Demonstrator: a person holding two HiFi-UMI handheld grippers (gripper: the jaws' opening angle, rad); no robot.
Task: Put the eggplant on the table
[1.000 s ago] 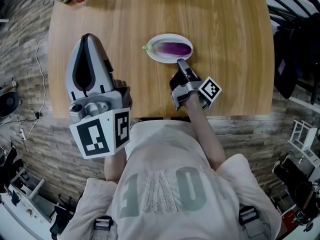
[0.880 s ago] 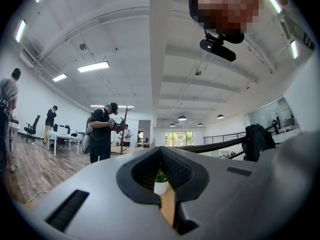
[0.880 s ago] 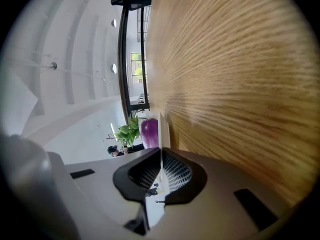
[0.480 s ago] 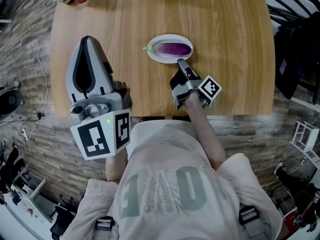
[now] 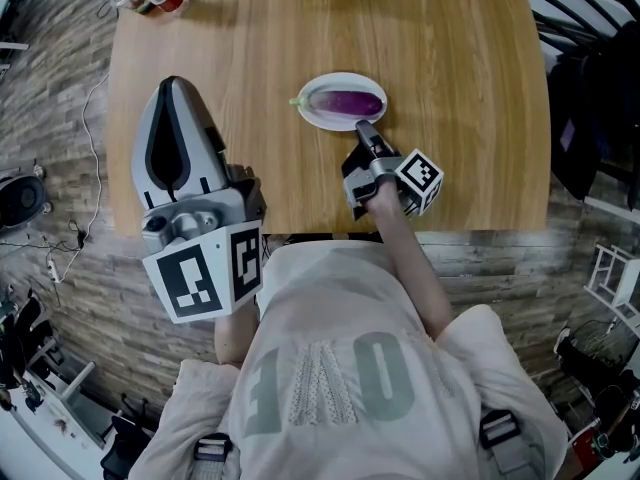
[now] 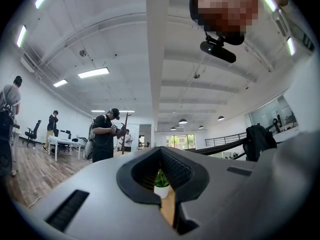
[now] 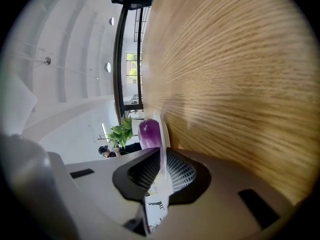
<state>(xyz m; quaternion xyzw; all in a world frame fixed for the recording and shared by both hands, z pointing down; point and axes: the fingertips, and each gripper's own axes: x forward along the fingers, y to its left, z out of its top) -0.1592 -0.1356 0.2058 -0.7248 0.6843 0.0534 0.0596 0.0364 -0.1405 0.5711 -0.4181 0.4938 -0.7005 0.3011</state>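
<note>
Nothing shifted — right claw (image 5: pixel 361 125) still pinching plate (image 5: pixel 333 120) rim, eggplant (image 5: pixel 348 100) on it; left claw (image 5: pixel 175 77) pressed together.

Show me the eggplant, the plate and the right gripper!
eggplant (image 5: pixel 347 100), head view, middle of its purple body
plate (image 5: pixel 318 118), head view, bare white near rim
right gripper (image 5: pixel 361 125), head view, between its fingertips

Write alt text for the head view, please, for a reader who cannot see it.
The right gripper is shut on the near rim of a white plate holding a purple eggplant on a wooden table. The left gripper, empty, hangs over the table's left side.
</note>
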